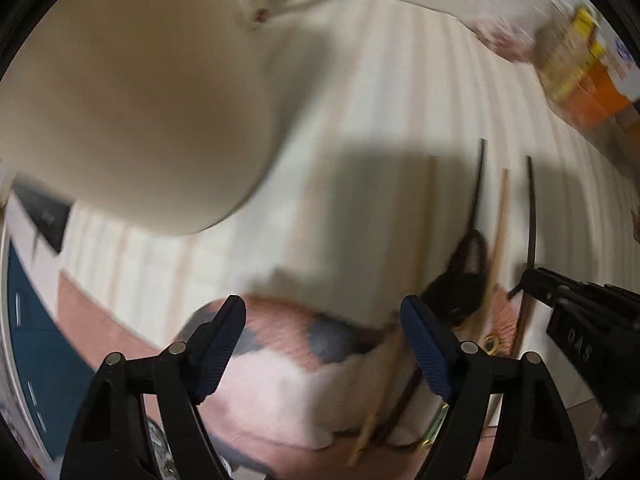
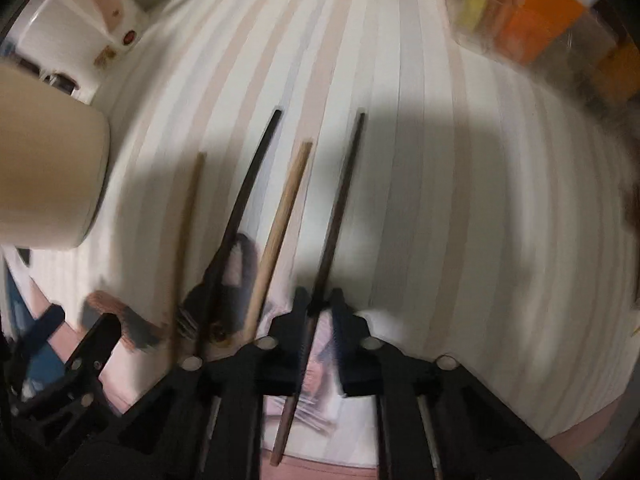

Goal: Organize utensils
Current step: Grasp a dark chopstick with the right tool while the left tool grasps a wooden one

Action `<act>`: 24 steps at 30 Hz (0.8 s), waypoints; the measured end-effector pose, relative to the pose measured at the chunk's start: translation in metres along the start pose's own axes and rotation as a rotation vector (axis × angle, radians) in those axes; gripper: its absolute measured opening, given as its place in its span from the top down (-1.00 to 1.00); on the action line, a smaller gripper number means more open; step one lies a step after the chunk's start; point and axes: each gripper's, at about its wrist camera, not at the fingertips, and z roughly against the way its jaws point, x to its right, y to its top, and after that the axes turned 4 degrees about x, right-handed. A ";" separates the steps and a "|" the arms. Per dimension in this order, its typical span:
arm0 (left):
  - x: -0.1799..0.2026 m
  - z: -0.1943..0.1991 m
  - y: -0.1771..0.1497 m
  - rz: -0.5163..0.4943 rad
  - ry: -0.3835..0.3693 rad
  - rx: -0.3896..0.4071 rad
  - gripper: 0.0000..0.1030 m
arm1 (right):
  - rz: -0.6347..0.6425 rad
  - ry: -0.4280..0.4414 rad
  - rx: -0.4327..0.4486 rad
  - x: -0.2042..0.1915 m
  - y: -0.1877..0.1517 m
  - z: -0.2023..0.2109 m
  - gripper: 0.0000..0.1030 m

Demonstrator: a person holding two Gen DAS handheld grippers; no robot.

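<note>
Several chopsticks lie side by side on the striped cloth [image 2: 440, 200]. My right gripper [image 2: 320, 304] is shut on a dark brown chopstick [image 2: 340, 200], which runs forward between its pads. To its left lie a light wooden chopstick [image 2: 284, 216], a black chopstick [image 2: 248, 196] and another light one [image 2: 188, 232]. My left gripper [image 1: 324, 344] is open and empty, low over a pink and grey printed surface [image 1: 280, 360]. The chopsticks show in the left wrist view [image 1: 500, 224] to the right, with my right gripper [image 1: 568, 300] on the dark one [image 1: 531, 208].
A big cream cup [image 1: 132, 112] fills the upper left of the left wrist view and shows in the right wrist view [image 2: 44, 160] at the left. Orange and yellow packages [image 2: 536, 16] stand at the far right. A white appliance [image 2: 80, 28] stands at the far left.
</note>
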 end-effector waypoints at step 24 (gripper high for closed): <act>-0.029 -0.011 -0.029 0.139 -0.045 -0.119 0.91 | 0.069 -0.015 -0.117 0.035 -0.008 -0.010 0.88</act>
